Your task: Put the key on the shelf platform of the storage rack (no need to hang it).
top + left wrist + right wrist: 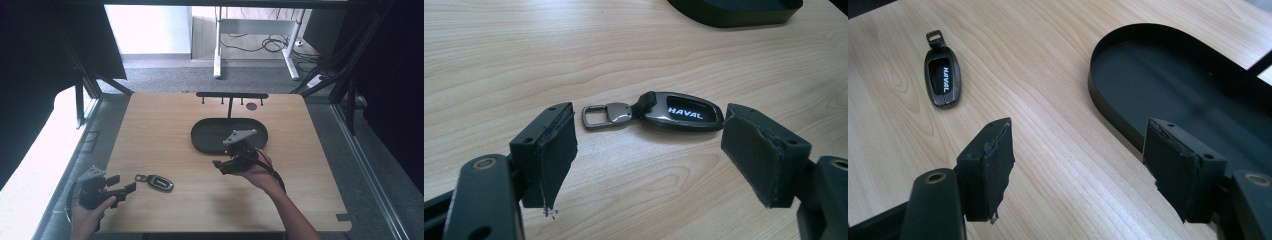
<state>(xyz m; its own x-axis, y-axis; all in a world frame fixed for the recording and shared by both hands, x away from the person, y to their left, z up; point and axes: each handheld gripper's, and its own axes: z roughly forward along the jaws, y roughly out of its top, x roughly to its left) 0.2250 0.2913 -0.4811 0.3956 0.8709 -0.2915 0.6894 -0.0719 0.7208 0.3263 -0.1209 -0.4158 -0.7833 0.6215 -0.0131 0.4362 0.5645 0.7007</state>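
A light wooden table (200, 200) stands on grey carpet, with black frame posts at both sides and a white desk's legs and loose cables on the floor beyond its far edge.

At about 12 o'clock from the table's middle stands a thin black rack (231, 95): a horizontal bar with short pegs hanging from it, on one upright post. The post rises from the far rim of a black oval tray (205, 137) set just past the centre. The tray's floor looks bare where it can be seen.

A dark car key fob (160, 182) lettered HAVAL lies flat on the bare wood at about 8 o'clock, well apart from the tray, its metal loop (596, 115) pointing toward the left edge of the table.

The left gripper (120, 185), held in the left hand (87, 215) near the 8 o'clock corner, points at the fob with jaws spread wide and nothing between them; the fob lies just ahead of the tips.

The right gripper (218, 165), in the right hand (257, 175), is at the tray's near rim, partly covering it from above. Its jaws are also wide apart and hold nothing.
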